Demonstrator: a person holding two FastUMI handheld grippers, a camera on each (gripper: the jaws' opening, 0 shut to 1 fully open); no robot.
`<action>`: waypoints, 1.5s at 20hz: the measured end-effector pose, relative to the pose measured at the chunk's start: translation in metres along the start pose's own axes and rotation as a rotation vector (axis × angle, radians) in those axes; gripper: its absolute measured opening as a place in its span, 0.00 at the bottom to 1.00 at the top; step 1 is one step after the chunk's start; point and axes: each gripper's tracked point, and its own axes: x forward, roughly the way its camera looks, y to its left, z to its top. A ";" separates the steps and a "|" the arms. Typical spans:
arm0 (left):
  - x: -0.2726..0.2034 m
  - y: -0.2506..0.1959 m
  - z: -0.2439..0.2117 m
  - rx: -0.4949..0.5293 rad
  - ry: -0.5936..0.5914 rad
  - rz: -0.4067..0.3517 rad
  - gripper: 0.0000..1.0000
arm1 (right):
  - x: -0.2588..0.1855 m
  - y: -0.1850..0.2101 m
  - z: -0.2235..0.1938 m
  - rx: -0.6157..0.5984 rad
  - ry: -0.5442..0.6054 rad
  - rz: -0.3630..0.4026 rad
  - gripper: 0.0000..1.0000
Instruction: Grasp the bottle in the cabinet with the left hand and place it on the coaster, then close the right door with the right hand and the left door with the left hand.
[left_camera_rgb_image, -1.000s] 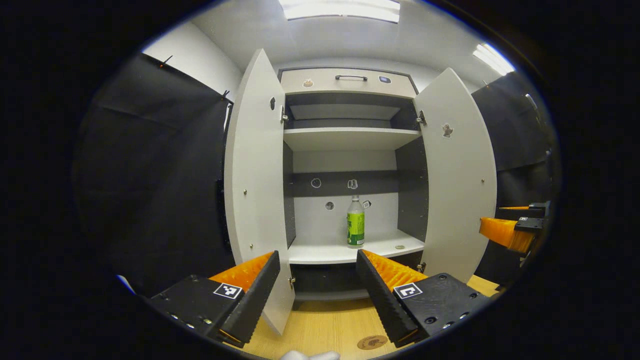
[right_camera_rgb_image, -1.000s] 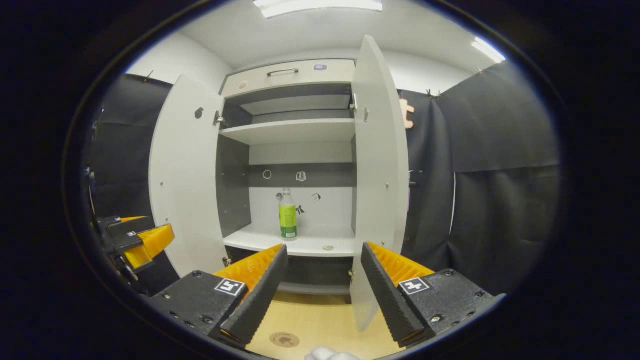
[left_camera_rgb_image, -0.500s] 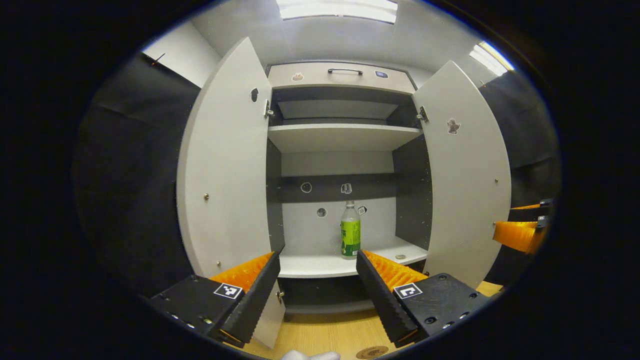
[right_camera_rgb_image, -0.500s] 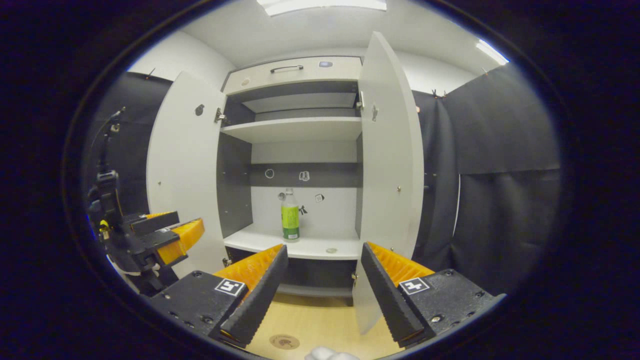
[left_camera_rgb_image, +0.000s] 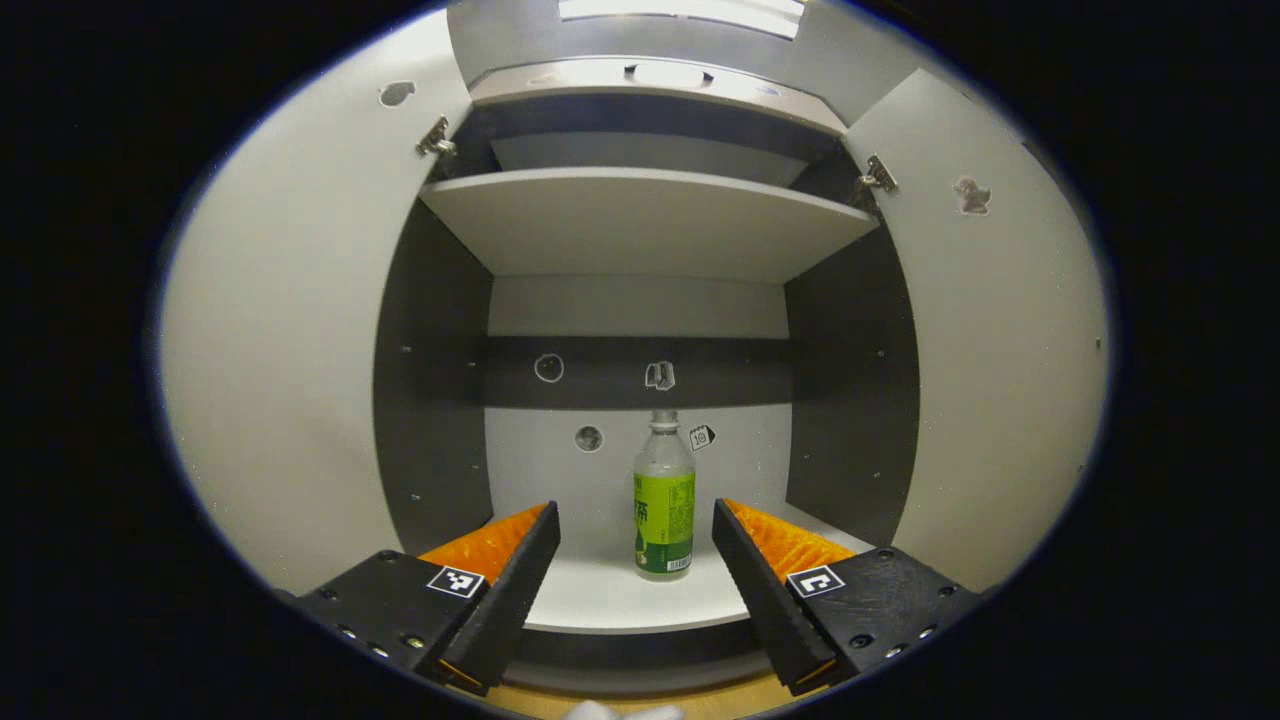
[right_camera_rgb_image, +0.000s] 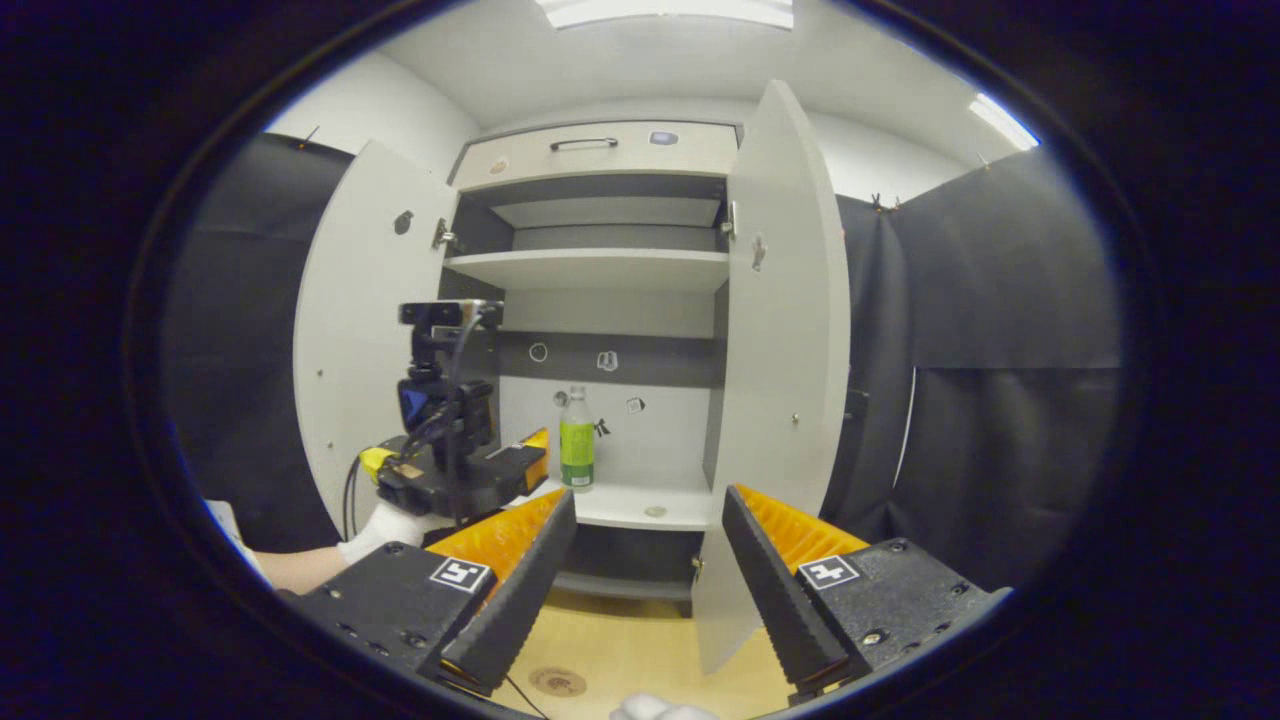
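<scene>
One bottle (left_camera_rgb_image: 663, 500) upright, cap up | left tongs (left_camera_rgb_image: 632, 560) agape, empty | right tongs (right_camera_rgb_image: 648, 565) agape, empty

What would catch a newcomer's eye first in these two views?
The green-labelled bottle stands upright and alone on the cabinet's lower shelf, framed between the open left tongs without touching them. Both cabinet doors stand wide open; in the right gripper view the right door juts toward the camera. Below, a round coaster lies on the wooden tabletop, in front of the open right tongs.
</scene>
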 end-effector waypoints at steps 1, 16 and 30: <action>0.020 -0.005 -0.008 0.000 0.000 -0.001 0.94 | -0.001 0.000 -0.001 -0.003 0.008 -0.005 0.97; 0.137 -0.010 -0.073 -0.008 0.112 0.051 0.95 | 0.009 -0.019 -0.024 -0.009 0.097 -0.046 0.97; 0.070 -0.007 -0.007 -0.031 0.005 0.008 0.76 | -0.014 -0.023 -0.017 0.001 0.053 -0.067 0.99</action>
